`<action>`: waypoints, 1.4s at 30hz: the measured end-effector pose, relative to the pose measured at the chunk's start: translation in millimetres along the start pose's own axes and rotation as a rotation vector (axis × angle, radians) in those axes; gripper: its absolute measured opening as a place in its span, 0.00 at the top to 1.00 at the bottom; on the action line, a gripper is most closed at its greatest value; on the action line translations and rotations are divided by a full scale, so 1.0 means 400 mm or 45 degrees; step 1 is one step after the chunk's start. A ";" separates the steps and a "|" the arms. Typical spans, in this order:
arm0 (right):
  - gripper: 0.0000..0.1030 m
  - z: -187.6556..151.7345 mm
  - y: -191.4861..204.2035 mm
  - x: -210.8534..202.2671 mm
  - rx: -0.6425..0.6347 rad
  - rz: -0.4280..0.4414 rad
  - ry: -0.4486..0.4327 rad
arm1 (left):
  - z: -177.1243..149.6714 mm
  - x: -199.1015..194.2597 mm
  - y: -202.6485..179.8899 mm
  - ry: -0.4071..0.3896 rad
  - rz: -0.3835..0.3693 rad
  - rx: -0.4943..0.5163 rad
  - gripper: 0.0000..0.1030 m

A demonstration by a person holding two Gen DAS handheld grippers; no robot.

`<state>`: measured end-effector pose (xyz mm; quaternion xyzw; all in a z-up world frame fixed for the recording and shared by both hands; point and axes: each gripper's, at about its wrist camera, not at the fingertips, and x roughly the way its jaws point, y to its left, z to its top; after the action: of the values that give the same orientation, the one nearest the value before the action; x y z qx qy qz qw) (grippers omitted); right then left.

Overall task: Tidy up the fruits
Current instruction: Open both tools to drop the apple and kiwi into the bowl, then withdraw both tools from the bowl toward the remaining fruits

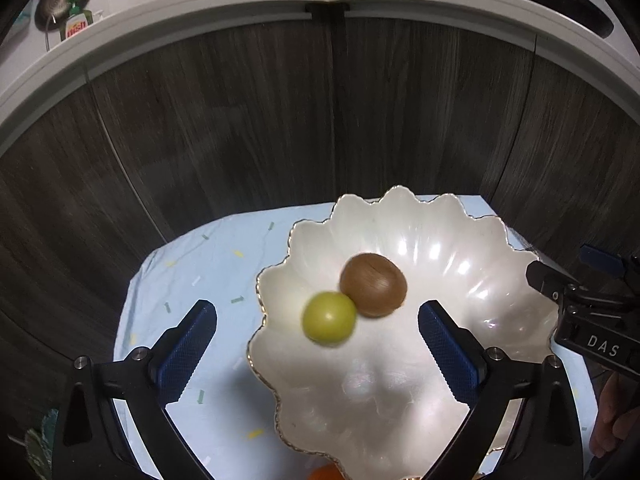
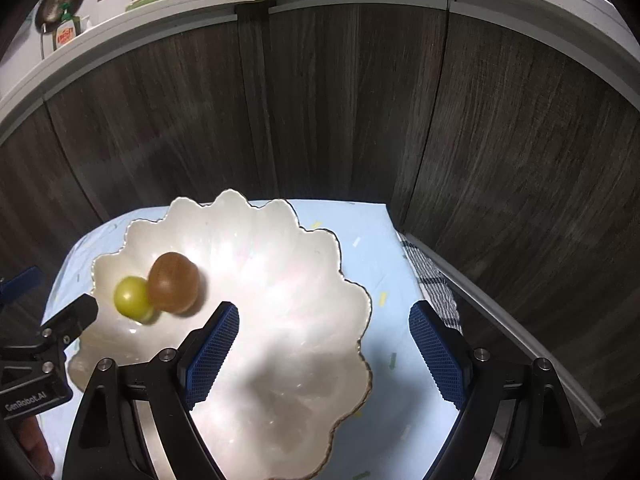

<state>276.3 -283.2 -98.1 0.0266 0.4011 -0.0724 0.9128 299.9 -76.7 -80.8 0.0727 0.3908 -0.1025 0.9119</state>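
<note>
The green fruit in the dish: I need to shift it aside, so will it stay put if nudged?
Probably not. The green fruit is round and smooth, so it would likely roll on the glossy scalloped dish. It touches the brown fruit, which may move too.

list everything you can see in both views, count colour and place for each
scalloped dish: one, pearly white with gold rim, on the cloth
green fruit: one, yellow-green, in the dish, touching the brown fruit
brown fruit: one, brown, in the dish, behind the green one
orange fruit: one, orange, bottom edge of the left view, mostly hidden
tablecloth: one, light blue with small coloured marks, under the dish
checked towel: one, black and white, right of the cloth
cabinet doors: dark wood grain, behind the table
soap bottle: one, green, on the counter above
left gripper: one, black with blue pads, open over the dish
right gripper: one, same colours, open over the dish
</note>
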 end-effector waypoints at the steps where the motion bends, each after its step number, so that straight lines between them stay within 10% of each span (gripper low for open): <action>1: 0.15 0.001 0.002 -0.006 0.001 0.001 -0.003 | 0.000 -0.007 0.002 -0.005 0.004 0.000 0.00; 42: 0.15 -0.115 0.038 -0.213 -0.019 0.077 -0.058 | -0.127 -0.237 0.020 -0.072 -0.013 0.019 0.00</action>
<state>188.2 -253.8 -66.4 0.0302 0.3796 -0.0422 0.9237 202.5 -45.8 -46.3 0.0745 0.3644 -0.1121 0.9215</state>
